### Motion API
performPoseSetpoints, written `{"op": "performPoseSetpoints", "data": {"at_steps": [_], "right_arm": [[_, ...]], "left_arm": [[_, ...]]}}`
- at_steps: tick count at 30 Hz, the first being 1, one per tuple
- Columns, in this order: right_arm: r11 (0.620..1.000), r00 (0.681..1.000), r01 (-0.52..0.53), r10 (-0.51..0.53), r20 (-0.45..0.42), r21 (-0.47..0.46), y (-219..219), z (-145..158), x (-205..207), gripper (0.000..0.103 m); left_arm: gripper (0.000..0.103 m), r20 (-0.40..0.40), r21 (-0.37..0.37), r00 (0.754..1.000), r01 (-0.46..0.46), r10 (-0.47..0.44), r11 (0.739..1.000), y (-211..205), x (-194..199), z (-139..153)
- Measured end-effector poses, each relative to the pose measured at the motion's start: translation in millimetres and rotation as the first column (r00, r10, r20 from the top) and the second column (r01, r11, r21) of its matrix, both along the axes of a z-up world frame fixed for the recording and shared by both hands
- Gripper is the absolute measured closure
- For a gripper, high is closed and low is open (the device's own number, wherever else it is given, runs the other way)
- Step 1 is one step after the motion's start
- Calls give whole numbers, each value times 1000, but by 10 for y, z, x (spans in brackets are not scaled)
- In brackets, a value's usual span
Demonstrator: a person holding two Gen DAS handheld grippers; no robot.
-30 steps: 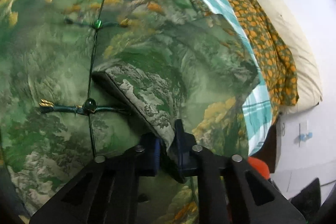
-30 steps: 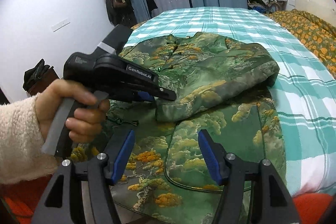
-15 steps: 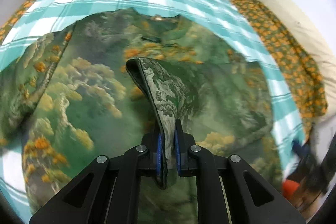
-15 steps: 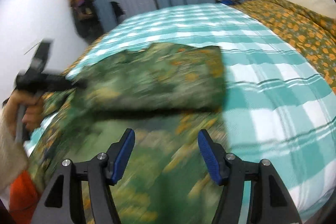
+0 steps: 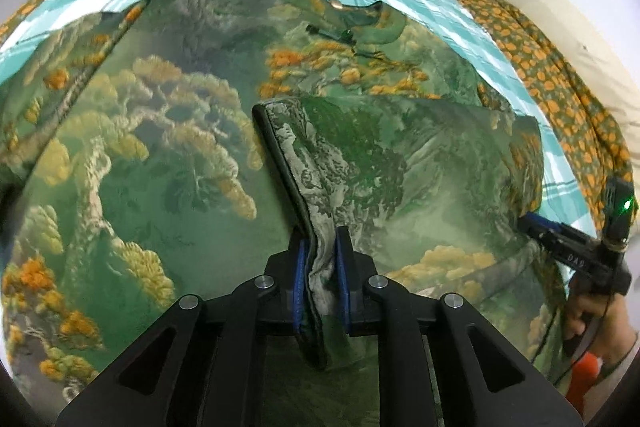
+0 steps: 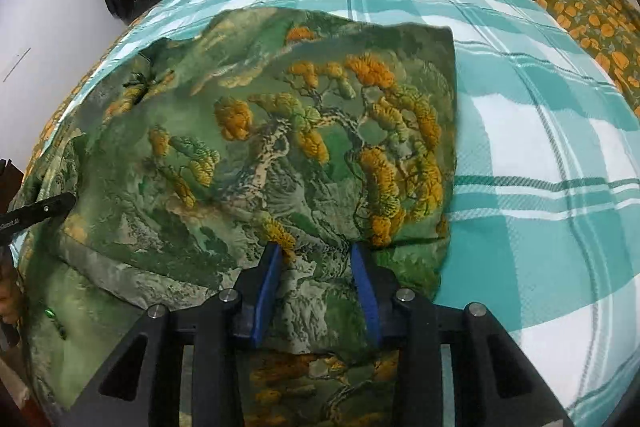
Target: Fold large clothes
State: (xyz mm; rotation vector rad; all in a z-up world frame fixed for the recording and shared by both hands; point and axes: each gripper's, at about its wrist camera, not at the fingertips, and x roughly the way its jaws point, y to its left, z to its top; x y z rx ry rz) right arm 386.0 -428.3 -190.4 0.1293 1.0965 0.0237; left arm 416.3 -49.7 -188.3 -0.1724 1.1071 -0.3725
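The green landscape-print jacket (image 5: pixel 168 163) lies spread on the checked bed (image 6: pixel 540 155), and the left claw (image 5: pixel 322 283) is clenched on the trimmed edge of its folded-over flap, which runs straight ahead of that claw. The right claw (image 6: pixel 316 291) is closing with the flap's near fold between its blue pads, the fabric's long edge stretching leftward toward the other claw. Only the left view shows the collar fastening (image 5: pixel 344 35) beyond the flap.

white lettering on right gripper (image 5: pixel 576 259) body, too small to read
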Motion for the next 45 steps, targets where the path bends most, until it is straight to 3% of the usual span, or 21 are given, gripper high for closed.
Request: {"op": "performPoseSetpoints", "data": {"at_steps": [8, 14, 21, 27, 34, 39, 42, 44, 45], "right_arm": [[999, 998, -33, 33, -53, 4, -75, 211, 397, 67], [994, 991, 106, -106, -77, -8, -395, 108, 1063, 67], [984, 984, 177, -177, 11, -10, -453, 93, 1425, 66], [989, 989, 145, -145, -2, 3, -442, 53, 1180, 66], [999, 999, 49, -49, 7, -10, -244, 173, 154, 65], [996, 998, 61, -59, 34, -67, -107, 140, -273, 66], [988, 994, 97, -91, 55, -120, 13, 219, -406, 65], [990, 994, 90, -83, 66, -106, 107, 279, -533, 63], [993, 995, 73, -67, 71, -89, 182, 311, -630, 55]], "left_arm": [[87, 37, -23, 999, -3, 3, 1000, 22, -34, -91], [87, 56, -4, 998, 0, 0, 1000, 3, -63, -84], [87, 62, -14, 998, -3, 4, 1000, -1, -69, -101], [86, 62, -16, 998, -4, 5, 1000, 1, -72, -101], [86, 63, 1, 998, -3, 3, 1000, -7, -66, -96], [85, 59, 23, 998, 0, -1, 1000, -35, -43, -56], [70, 50, 32, 999, -4, 2, 999, 16, -117, 61], [40, 53, 33, 998, -16, 14, 999, 97, -225, 148], [33, 58, 36, 998, -19, 17, 999, 160, -307, 208]]}}
